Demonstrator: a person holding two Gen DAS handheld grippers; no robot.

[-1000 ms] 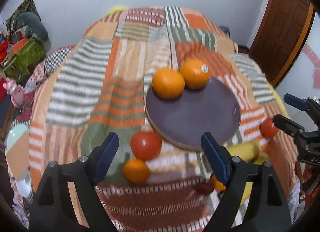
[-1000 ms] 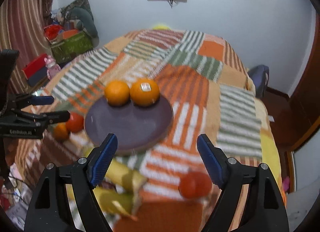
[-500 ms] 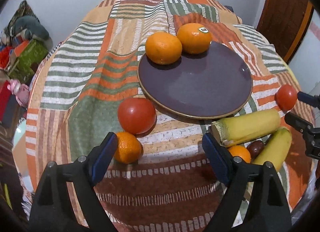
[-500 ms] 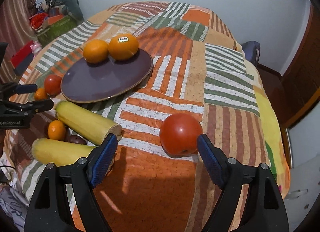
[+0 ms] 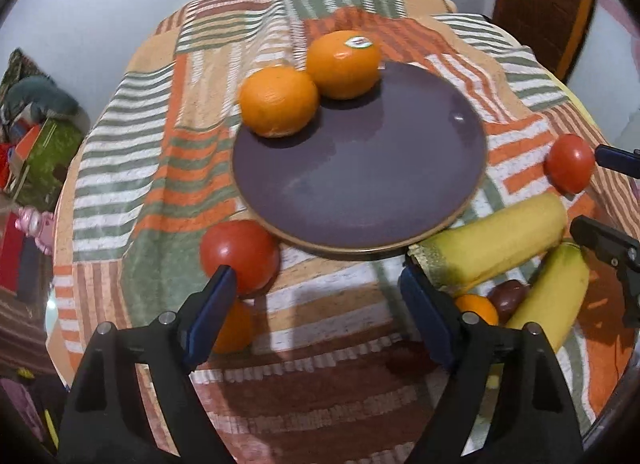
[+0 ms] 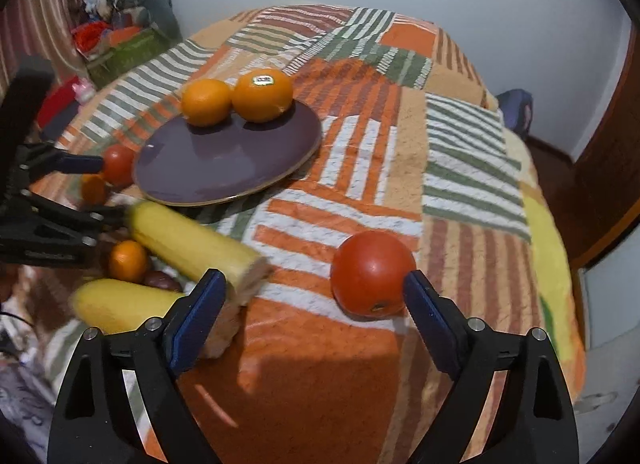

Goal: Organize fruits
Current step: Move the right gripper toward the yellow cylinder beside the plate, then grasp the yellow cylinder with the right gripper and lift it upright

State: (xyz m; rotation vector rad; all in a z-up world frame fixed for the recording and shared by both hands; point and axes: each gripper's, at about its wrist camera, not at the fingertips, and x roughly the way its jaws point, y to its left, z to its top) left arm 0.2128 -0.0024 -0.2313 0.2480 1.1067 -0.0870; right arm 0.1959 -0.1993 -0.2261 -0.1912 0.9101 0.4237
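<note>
Nearest in the left wrist view, the left gripper point(image 5: 316, 292) is seen with its blue-padded jaws spread wide; they have just been closing slightly, and nothing is held between them, only striped patchwork cloth point(image 5: 328, 324). Its left pad stands in front of a red round tomato point(image 5: 239, 254), with a small orange fruit point(image 5: 234, 329) just below. To the right, two yellow bananas point(image 5: 496, 248) are laid side by side, with a second small orange fruit point(image 5: 478, 309) and a dark brown fruit point(image 5: 507, 296) tucked between them.

In the right wrist view, the right gripper point(image 6: 314, 296) is shown wide open, its jaws having just been opening. A second red tomato point(image 6: 372, 272) sits between them, against the right pad; no grip can be made out.

Farther back, a round dark purple plate point(image 5: 360, 168) is set on the cloth. Two large oranges point(image 5: 310, 82) rest touching at its far rim, one bearing a sticker.
</note>
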